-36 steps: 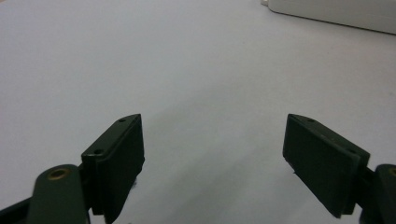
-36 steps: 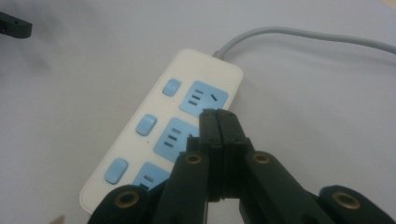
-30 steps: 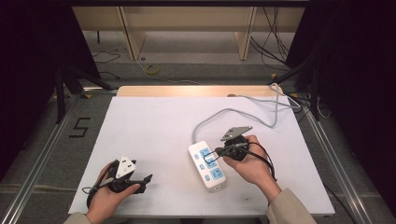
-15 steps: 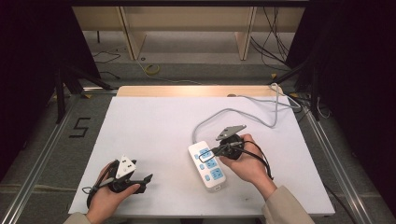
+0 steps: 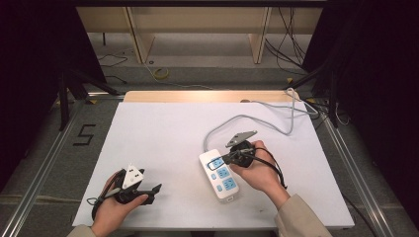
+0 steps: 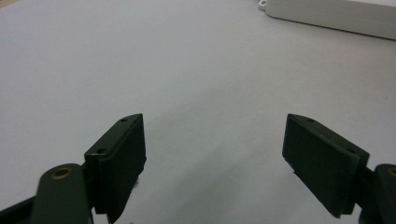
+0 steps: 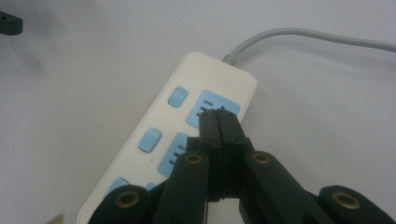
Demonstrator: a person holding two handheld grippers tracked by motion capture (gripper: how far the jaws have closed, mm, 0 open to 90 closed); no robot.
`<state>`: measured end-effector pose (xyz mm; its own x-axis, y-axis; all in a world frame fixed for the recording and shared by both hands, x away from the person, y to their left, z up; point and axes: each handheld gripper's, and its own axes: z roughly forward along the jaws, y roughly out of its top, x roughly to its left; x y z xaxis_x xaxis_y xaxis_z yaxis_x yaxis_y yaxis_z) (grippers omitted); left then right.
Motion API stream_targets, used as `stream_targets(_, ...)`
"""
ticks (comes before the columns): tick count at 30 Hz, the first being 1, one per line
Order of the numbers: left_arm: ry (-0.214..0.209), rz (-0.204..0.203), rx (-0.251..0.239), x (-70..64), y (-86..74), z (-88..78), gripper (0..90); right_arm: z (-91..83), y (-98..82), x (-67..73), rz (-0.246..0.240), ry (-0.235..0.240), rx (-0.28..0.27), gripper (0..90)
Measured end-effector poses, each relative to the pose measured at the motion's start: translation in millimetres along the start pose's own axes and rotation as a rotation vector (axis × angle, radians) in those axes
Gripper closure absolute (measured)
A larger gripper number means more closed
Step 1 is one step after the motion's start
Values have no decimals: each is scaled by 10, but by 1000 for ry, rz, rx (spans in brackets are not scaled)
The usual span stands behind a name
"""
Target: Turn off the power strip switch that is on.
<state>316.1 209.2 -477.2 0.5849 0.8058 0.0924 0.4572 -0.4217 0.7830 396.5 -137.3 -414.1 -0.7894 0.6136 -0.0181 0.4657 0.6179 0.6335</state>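
A white power strip (image 5: 219,174) with blue sockets and blue switches lies right of centre on the white table (image 5: 163,133). Its grey cable (image 5: 257,117) runs off toward the far right corner. My right gripper (image 5: 213,162) is shut with nothing between its jaws. In the right gripper view its tips (image 7: 218,116) sit over the far blue socket of the power strip (image 7: 163,121), close to where the cable (image 7: 303,35) enters. Touch cannot be told. My left gripper (image 5: 154,191) rests at the front left, open and empty (image 6: 215,158), with the power strip (image 6: 327,14) far ahead.
A wooden strip (image 5: 197,96) edges the table's far side. Metal rails (image 5: 44,163) run along both sides, with a "5" mark (image 5: 85,134) on the floor at left. Loose cables (image 5: 306,106) hang off the far right corner.
The right gripper has crept slightly to the left over the power strip, still shut. The left hand and gripper have stayed put.
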Motion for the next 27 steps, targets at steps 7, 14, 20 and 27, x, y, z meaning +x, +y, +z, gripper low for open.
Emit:
stream_targets(7, 2, 0, -4, -1, 2, -2, 213, 23, 34, 21, -9, 3, 6, 900)
stream_targets(14, 3, 1, -3, -1, 2, -3, 214, 51, 75, 42, -11, 6, 9, 900)
stream_targets(20, 5, 1, -5, -1, 1, -5, 215, 83, 107, 58, -22, 6, 17, 900)
stream_targets(27, 9, 3, -7, -3, 1, -14, 216, 111, 132, 72, -27, 5, 31, 900)
